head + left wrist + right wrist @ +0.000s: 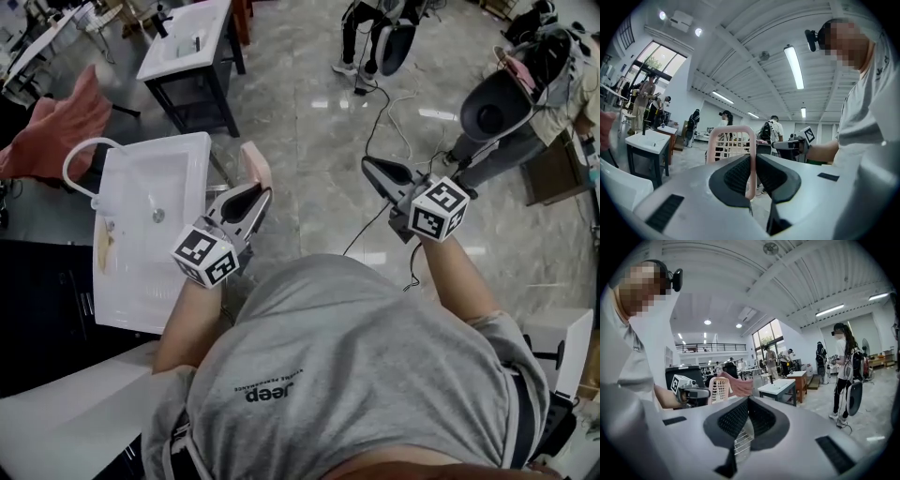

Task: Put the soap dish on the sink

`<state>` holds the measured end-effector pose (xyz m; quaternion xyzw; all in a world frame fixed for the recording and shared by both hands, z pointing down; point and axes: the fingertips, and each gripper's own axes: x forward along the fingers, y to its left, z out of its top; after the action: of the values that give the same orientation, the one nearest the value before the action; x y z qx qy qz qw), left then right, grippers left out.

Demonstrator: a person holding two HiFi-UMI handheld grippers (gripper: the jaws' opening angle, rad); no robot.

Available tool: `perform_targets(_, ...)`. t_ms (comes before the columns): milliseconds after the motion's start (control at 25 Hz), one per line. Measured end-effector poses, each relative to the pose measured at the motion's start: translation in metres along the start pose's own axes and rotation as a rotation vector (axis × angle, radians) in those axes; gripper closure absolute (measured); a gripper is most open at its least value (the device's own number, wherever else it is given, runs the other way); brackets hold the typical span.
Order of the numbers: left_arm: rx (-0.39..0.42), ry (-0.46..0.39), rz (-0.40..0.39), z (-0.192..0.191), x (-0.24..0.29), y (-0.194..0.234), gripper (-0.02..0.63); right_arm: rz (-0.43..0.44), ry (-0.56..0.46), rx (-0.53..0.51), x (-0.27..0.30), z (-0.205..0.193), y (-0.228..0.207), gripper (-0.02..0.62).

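Observation:
In the head view my left gripper (258, 194) is shut on the rim of a pink slotted soap dish (255, 161), held just right of the white sink (192, 155). The left gripper view shows the dish (731, 129) standing upright, its edge pinched between the pads (740, 173). My right gripper (368, 167) is further right over the floor. In the right gripper view it (746, 411) is shut on a clear ridged insert (740, 440). That view also shows the left gripper (693, 393) with the pink dish (719, 388).
The sink basin has a drain (157, 216) and a yellowish item (103, 246) on its left ledge. A white hose (77, 155) and a pink cloth (56, 127) lie beside it. A second sink on a dark stand (187, 42) is farther off. Cables (380, 117) run across the floor; people stand around.

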<state>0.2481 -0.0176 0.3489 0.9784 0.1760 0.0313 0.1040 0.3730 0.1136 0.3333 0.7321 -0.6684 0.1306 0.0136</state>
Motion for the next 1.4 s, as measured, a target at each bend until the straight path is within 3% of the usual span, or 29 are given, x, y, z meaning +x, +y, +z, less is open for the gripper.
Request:
perform_targets(400, -0.02, -0.025, 0.145, -0.013, 0.098, -0.028, 0.56, 0.069, -0.003, -0.029, -0.048, 0.004, -0.111, 0.545)
perform_targets(640, 0.011, -0.007, 0.209, -0.01, 0.108, -0.021, 0.56, 0.094, 0.004, -0.06, -0.04, 0.012, -0.129, 0.545)
perform_targets(1000, 0.052, 0.038, 0.359, 0.005, 0.021, 0.033, 0.56, 0.15, -0.013, -0.133, 0.038, 0.034, -0.081, 0.545)
perform_targets(1400, 0.036, 0.077, 0.575, -0.004, -0.133, 0.105, 0.56, 0.373, 0.014, -0.209, 0.196, 0.05, 0.051, 0.545)
